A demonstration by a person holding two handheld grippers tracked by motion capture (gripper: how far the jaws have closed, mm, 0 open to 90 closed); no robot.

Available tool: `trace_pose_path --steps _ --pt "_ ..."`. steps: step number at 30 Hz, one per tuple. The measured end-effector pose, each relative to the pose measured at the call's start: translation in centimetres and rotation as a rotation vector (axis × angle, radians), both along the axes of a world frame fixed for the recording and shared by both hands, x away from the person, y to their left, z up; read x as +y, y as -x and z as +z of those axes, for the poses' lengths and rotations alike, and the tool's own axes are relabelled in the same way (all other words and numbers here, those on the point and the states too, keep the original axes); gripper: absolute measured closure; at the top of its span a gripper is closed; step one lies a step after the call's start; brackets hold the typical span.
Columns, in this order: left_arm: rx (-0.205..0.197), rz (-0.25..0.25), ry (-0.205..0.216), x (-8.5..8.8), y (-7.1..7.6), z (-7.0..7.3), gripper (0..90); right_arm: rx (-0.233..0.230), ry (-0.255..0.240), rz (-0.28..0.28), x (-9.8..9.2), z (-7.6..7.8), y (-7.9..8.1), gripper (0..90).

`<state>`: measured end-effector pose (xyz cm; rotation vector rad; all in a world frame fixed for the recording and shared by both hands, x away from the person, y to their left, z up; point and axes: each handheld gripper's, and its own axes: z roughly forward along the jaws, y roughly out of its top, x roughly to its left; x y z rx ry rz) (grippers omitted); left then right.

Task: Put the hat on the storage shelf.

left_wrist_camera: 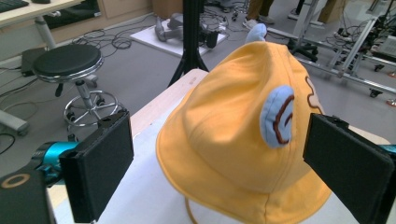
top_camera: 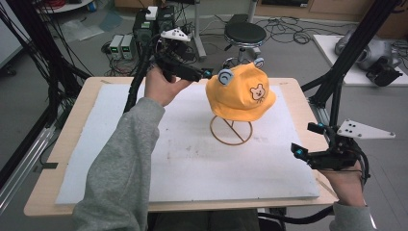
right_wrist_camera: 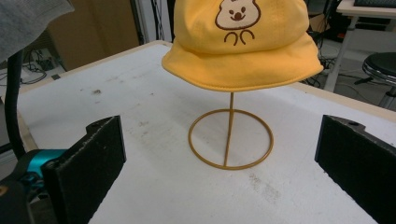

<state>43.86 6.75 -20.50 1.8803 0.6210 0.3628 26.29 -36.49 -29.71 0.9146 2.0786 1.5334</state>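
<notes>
Approaching yellow hat [top_camera: 239, 90], perched on wire stand [top_camera: 231, 131] mid-surface; left tongs [left_wrist_camera: 215, 158] are gaping wide beside its blue ear [left_wrist_camera: 277, 116], right tongs [top_camera: 309, 140] idling wide; should be pinching crown fabric, lifting straight up

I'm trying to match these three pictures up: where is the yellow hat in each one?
High view: yellow hat upper centre, on its wire stand.
Left gripper view: centre-right, between the open jaws.
Right gripper view: top centre, bear face showing.
Shared landmark: the white board.

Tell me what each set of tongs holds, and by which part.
Nothing. Left tongs and right tongs are open; the hat sits untouched on its stand.
</notes>
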Motion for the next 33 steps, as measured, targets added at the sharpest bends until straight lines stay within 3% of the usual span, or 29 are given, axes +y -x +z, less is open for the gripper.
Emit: trace_pose_path --steps 17,33 --pt "-0.018 0.053 0.008 4.0 2.1 -0.7 9.1 -0.012 -0.005 -0.012 0.2 -0.2 -0.7 1.3" --pt "-0.022 0.107 0.022 7.4 3.8 -2.5 9.2 -0.009 -0.002 -0.015 0.8 -0.4 -1.2 1.3"
